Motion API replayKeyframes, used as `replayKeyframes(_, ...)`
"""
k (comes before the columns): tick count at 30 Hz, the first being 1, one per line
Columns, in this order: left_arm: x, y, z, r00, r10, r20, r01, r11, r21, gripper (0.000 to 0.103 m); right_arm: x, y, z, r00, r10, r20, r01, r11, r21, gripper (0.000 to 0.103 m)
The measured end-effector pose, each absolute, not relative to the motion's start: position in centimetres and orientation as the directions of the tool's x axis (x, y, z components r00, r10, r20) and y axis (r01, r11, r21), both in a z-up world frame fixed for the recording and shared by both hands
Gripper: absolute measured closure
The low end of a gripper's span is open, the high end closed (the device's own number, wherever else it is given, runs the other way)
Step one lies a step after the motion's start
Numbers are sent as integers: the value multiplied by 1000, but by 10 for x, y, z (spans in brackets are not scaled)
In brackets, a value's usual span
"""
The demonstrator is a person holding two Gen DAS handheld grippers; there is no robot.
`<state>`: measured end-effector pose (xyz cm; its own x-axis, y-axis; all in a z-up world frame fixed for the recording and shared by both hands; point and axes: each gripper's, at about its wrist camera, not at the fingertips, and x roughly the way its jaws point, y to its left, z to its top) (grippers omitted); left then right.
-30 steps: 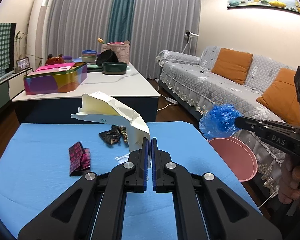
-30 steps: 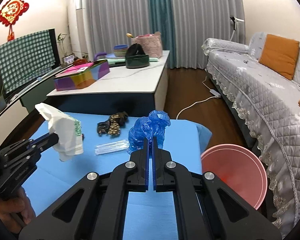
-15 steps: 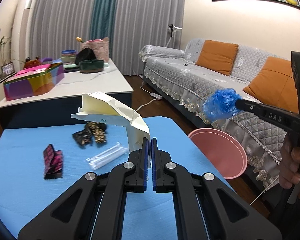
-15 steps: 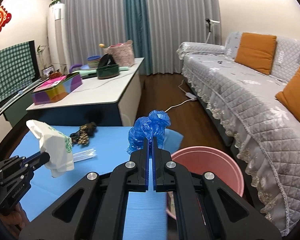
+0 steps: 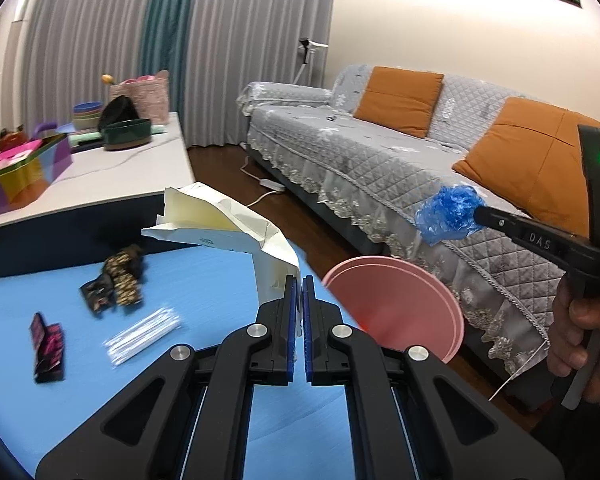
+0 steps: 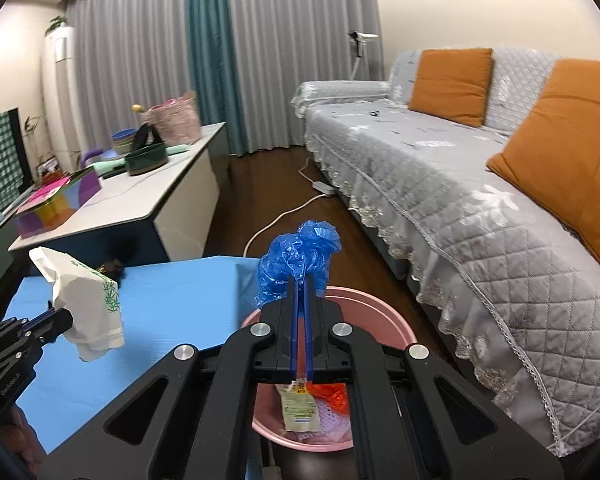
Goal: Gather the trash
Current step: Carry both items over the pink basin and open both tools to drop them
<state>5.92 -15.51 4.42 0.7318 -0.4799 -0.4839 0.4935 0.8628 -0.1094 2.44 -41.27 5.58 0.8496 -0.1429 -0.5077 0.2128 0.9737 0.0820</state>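
- While both tools are clamped on rubbish, the left gripper (image 5: 298, 280) pinches a crumpled white paper wrapper (image 5: 224, 226) by its lower edge, its jaws pressed nearly together on the thin sheet.
- The wrapper stands up above the blue table (image 5: 204, 280), lifted clear of it, and the right wrist view shows green leaf print on its side.
- The right gripper (image 6: 302, 280) has its jaws pressed together on a scrunched blue plastic bag (image 6: 296, 258), which bulges out past the fingertips.
- In the right wrist view the bag hangs over the far rim of the pink bin (image 6: 380, 312), which stands on the dark wooden floor just beside the table's edge, between the table and the grey sofa (image 6: 440, 184).
- Inside the bin lie a white printed packet (image 6: 300, 410) and something orange-red (image 6: 332, 394).
- On the table lie a dark patterned wrapper (image 5: 118, 280), a clear plastic sleeve (image 5: 140, 336) and a black-and-pink packet (image 5: 48, 346), each apart from the others.
- A hand (image 5: 584, 336) grips the right tool's handle at the edge of the left wrist view.
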Motion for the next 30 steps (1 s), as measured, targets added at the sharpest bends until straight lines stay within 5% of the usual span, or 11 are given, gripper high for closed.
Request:
replayKeyframes(16, 94, -241, 48, 650, -601, -465, 621, 773, -130, 100, 40, -450, 39, 824, -180, -537, 283, 952, 115, 100)
replayKeyframes(30, 110, -290, 13, 542, -647, -537, 692, 706, -153, 100, 46, -470, 24, 792, -209, -574, 326, 939, 107, 100)
